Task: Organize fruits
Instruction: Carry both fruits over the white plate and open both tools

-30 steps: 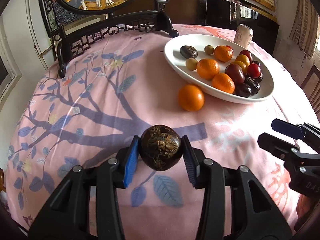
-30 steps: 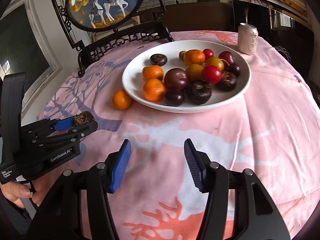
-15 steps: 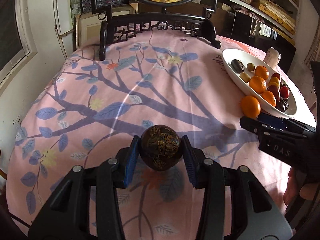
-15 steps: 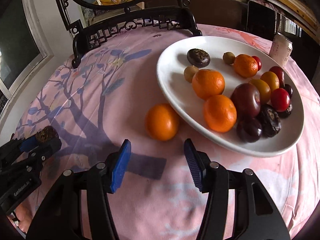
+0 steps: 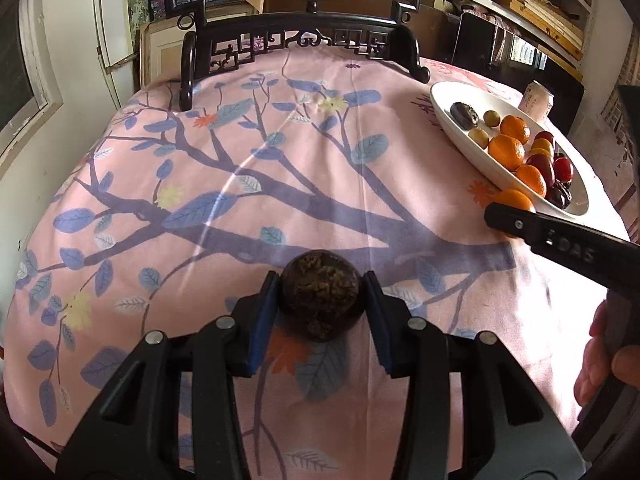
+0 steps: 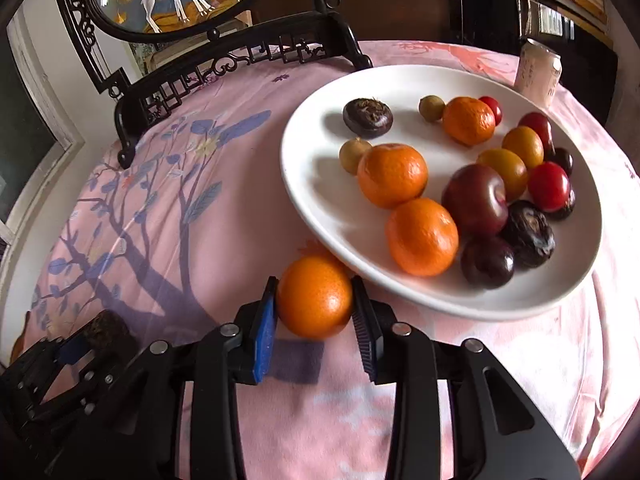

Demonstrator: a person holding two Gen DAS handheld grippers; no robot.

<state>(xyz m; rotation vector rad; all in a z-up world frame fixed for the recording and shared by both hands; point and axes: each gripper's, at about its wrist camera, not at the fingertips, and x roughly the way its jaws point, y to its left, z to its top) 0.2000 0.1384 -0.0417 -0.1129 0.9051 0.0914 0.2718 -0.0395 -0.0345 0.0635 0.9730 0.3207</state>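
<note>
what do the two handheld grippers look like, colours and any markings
Both are matte black plastic clamps with silver screw heads at the joints. The left gripper and right gripper each carry blue ribbed pads on their fingers. Raised lettering reading like "DAS" shows on the right gripper's side in the left wrist view. A bare hand holds it; no cables visible.

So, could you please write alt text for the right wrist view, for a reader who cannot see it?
The right hand-held gripper has its blue-padded fingers on both sides of a round orange tangerine lying on the pink floral tablecloth, beside a white oval plate of mixed fruit. A pale drink can stands behind the plate.
</note>
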